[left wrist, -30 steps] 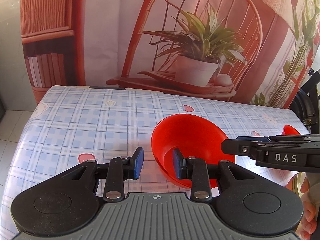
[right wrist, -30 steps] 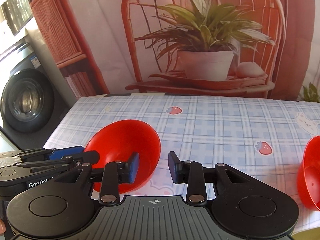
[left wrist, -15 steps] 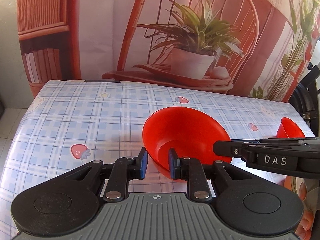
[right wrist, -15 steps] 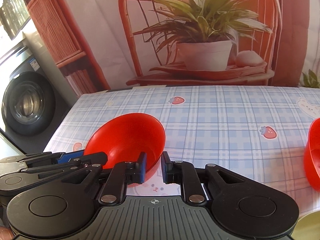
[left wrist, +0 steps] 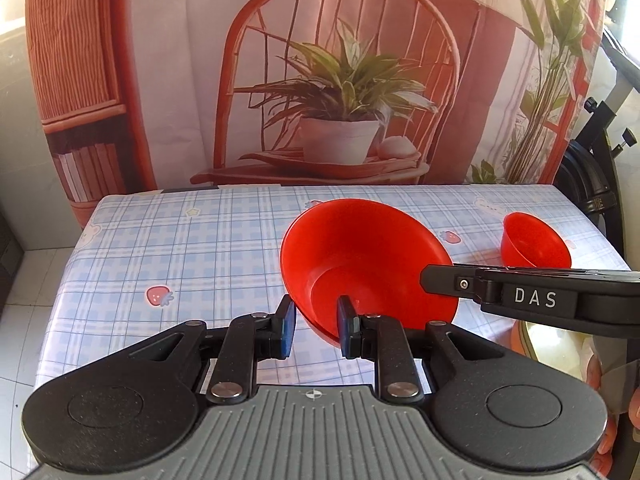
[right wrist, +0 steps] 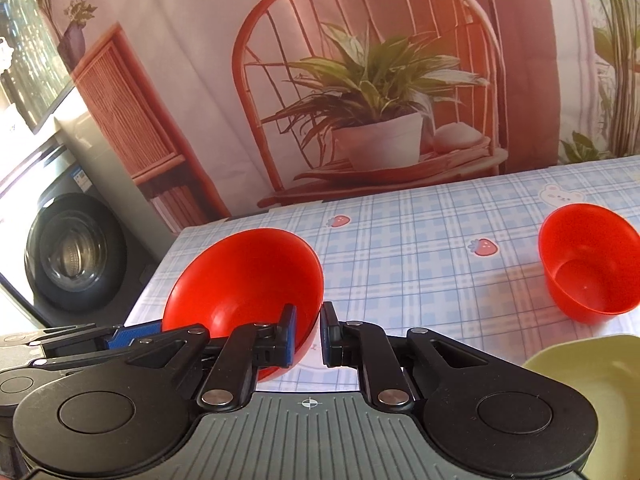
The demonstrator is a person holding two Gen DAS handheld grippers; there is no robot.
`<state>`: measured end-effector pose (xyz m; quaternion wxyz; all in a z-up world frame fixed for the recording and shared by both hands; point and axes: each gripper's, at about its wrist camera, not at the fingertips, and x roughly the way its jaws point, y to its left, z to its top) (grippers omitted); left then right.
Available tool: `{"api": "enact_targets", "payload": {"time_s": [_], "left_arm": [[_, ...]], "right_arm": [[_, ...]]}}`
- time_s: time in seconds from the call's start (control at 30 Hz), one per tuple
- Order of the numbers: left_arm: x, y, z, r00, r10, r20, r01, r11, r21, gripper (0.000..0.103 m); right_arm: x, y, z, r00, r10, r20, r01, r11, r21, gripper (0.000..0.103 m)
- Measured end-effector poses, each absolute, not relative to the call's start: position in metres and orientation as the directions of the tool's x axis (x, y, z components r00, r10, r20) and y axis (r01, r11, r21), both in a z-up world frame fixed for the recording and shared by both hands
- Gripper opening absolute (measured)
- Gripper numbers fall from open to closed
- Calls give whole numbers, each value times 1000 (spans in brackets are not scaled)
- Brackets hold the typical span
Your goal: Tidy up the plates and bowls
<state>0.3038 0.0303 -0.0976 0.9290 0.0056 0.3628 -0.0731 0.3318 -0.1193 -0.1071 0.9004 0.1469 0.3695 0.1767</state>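
Observation:
A large red bowl (left wrist: 368,260) is lifted and tilted above the checked tablecloth (left wrist: 180,248). My left gripper (left wrist: 316,326) is shut on its near left rim. My right gripper (right wrist: 308,330) is shut on its right rim; the bowl also shows in the right wrist view (right wrist: 244,280). The right gripper's body (left wrist: 532,294) crosses the left wrist view on the right. A smaller red bowl (right wrist: 588,258) stands upright on the table to the right, and also shows in the left wrist view (left wrist: 534,240).
A pale yellow-green dish (right wrist: 580,372) lies at the near right edge. A printed backdrop (left wrist: 340,80) of a chair and plant hangs behind the table. A washing machine (right wrist: 68,256) stands off the table's left side.
Both grippers have closed on the large red bowl's rim and raised it off the table, tilting it. The small red bowl has come further into view.

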Motion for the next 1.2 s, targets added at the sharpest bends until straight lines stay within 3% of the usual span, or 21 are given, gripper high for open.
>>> {"api": "enact_targets", "payload": {"time_s": [0.6,1.2], "left_arm": [[238,-50,-67,735,-243,-633,264,962,-64,24],[186,-130,-84,637,-403,-657,410,899,-153,24]], "right_arm": [[230,-222,-70,781,367,-505,-162,900,404,13],[139,-322,-81,817,259,-515,-25,908,418,13]]}}
